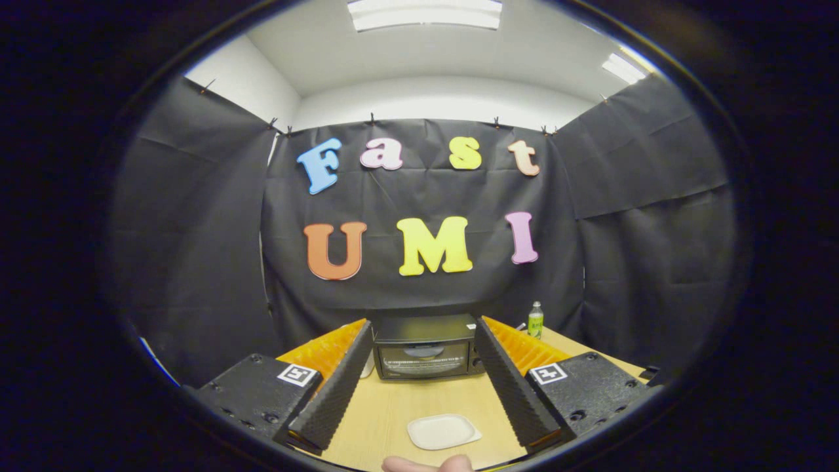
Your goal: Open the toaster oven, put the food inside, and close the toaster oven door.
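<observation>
A black toaster oven (425, 347) stands on the wooden table (387, 410) beyond my fingers, its glass door shut. My gripper (423, 341) is open wide, the two fingers (337, 387) spread on either side of the oven with nothing between them. A white, shallow dish (443, 431) lies on the table between the fingers, close to me; it looks bare. Right behind the dish, nearest me, a pale rounded shape (427, 464) peeks in, maybe food or a fingertip; I cannot tell which.
A small clear bottle with a green label (535, 320) stands on the table to the right of the oven, behind the right finger. Black cloth walls close the booth behind and on both sides.
</observation>
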Demonstrator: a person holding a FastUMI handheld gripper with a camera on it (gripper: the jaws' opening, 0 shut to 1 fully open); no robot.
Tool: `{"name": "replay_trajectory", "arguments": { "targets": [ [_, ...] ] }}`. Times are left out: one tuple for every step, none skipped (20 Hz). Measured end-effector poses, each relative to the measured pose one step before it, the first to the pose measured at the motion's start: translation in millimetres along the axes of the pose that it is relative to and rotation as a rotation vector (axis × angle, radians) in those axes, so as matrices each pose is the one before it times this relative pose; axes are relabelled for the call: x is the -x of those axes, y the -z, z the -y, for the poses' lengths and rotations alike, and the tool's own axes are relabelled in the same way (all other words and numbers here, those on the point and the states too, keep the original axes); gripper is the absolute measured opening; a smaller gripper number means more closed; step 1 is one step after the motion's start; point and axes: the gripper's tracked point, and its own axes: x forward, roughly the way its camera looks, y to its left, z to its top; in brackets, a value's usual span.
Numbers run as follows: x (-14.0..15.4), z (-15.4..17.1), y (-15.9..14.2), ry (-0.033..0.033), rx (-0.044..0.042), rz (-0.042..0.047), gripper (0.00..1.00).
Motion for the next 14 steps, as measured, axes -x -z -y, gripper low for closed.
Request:
{"name": "replay_trajectory", "arguments": {
  "targets": [
    [0.92, -3.12, -0.42, -0.01149, -0.00863, 0.00425, 1.00],
    [0.97, -0.77, -1.00, -0.00903, -0.01114, 0.00682, 1.00],
    [0.67, 0.86, -1.89, -0.00617, -0.01205, 0.01075, 1.00],
    [1.62, 0.52, -2.19, -0.00167, -0.00889, 0.00588, 1.00],
    [0.39, 2.37, 1.17, 0.00503, -0.00115, 0.00203, 1.00],
    [0.87, 2.44, -0.21, 0.00925, 0.00523, -0.00199, 1.00],
    [0.06, 1.07, 1.30, 0.00807, 0.00968, -0.00402, 1.00],
    [-0.24, 0.09, 0.01, 0.00506, 0.01245, -0.00173, 1.00],
    [-0.69, -1.27, 1.20, 0.00315, 0.01136, -0.00460, 1.00],
    [-0.54, -1.59, 0.80, 0.00331, 0.01034, -0.00436, 1.00],
    [-1.11, -1.62, 1.09, 0.00133, 0.01245, -0.00571, 1.00],
    [-1.00, -1.93, 1.09, 0.00172, 0.01470, -0.00636, 1.00],
    [-0.93, -3.15, 1.05, -0.00261, 0.01916, -0.00428, 1.00],
    [-2.02, -4.15, 0.24, -0.00784, 0.01591, -0.00028, 1.00]
  ]
}}
